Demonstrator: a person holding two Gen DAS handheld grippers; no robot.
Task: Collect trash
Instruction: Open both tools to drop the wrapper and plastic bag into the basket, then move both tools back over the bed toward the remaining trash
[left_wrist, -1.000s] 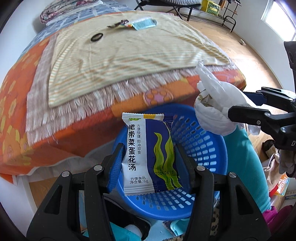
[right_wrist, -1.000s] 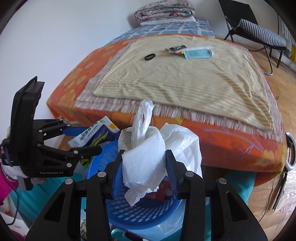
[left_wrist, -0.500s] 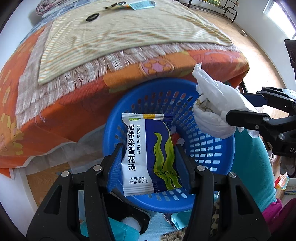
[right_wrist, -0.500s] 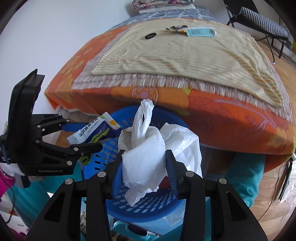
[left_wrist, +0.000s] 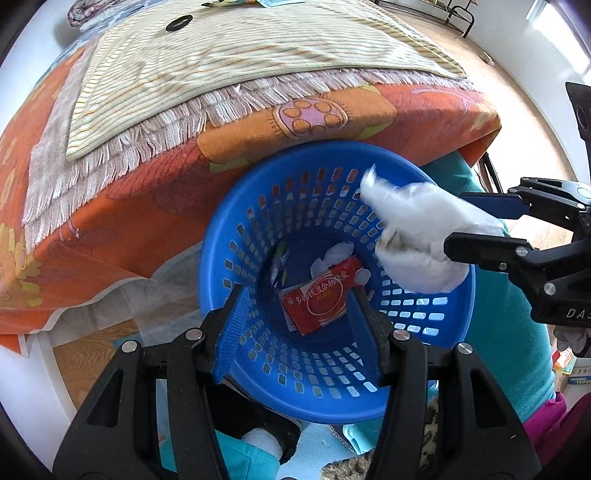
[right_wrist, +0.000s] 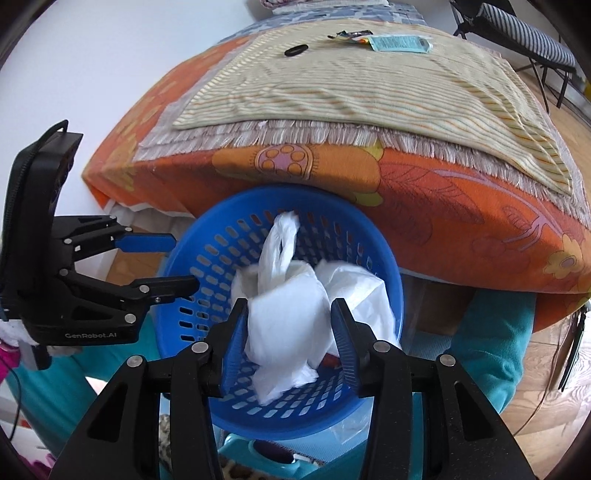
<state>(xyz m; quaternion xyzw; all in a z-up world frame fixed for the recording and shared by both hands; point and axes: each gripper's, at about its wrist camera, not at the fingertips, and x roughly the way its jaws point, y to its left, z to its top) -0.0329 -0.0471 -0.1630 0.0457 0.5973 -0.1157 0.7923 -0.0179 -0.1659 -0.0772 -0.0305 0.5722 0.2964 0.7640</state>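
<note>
- The left wrist view looks steeply down from close above the blue basket (left_wrist: 332, 402), facing the orange bed cover (left_wrist: 122, 229) beyond it.
- The right wrist view looks down into the same blue basket (right_wrist: 384, 236) from close by, tilted slightly less steeply.
- Both views share the basket and the bed edge behind it; each shows the other gripper beside the basket.

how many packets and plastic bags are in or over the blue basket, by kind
packets: 2 (red packet, blue-green packet, both down inside the blue basket)
plastic bags: 1 (white plastic bag, over the basket)
total: 3
</note>
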